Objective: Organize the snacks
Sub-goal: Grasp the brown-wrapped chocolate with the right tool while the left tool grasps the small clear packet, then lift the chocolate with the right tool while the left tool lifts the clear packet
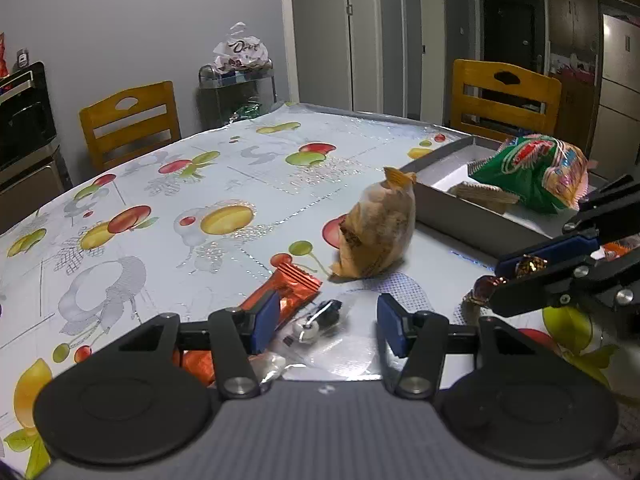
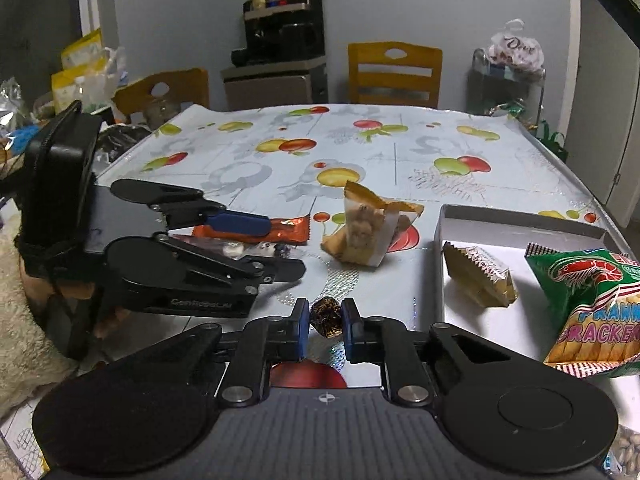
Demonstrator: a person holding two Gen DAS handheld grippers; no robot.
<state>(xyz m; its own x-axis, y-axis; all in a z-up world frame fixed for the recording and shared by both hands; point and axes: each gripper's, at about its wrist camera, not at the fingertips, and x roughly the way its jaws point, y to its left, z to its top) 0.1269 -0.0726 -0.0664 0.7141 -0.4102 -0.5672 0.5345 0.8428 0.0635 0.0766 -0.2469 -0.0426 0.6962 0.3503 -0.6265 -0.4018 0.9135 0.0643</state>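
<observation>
Right gripper (image 2: 326, 322) had a foil candy (image 2: 326, 317) pinched tight between its pads, just short of the box (image 2: 520, 222). Left gripper (image 1: 326, 322) stood half-open over a clear packet (image 1: 320, 318) on the table, touching nothing. Best bet: keep the candy level and clear the box wall.

Lighting: I read dim indoor light with a cold bluish cast in both views; its source is out of frame. Glare: sparkling specks on the glossy tablecloth (image 1: 168, 184), strongest just in front of the tan snack bag (image 1: 376, 232). Shadows: soft and short around that bag. Beyond the tablecloth, the doorway (image 1: 508, 28) is nearly black. Distortion: I see strong fisheye bending, with the tablecloth's far edge bowed and black corners. Focus: fair at centre; print on the green cracker bag (image 2: 592, 308) is smeared at the frame edge. Grain: noticeable on the walls.
</observation>
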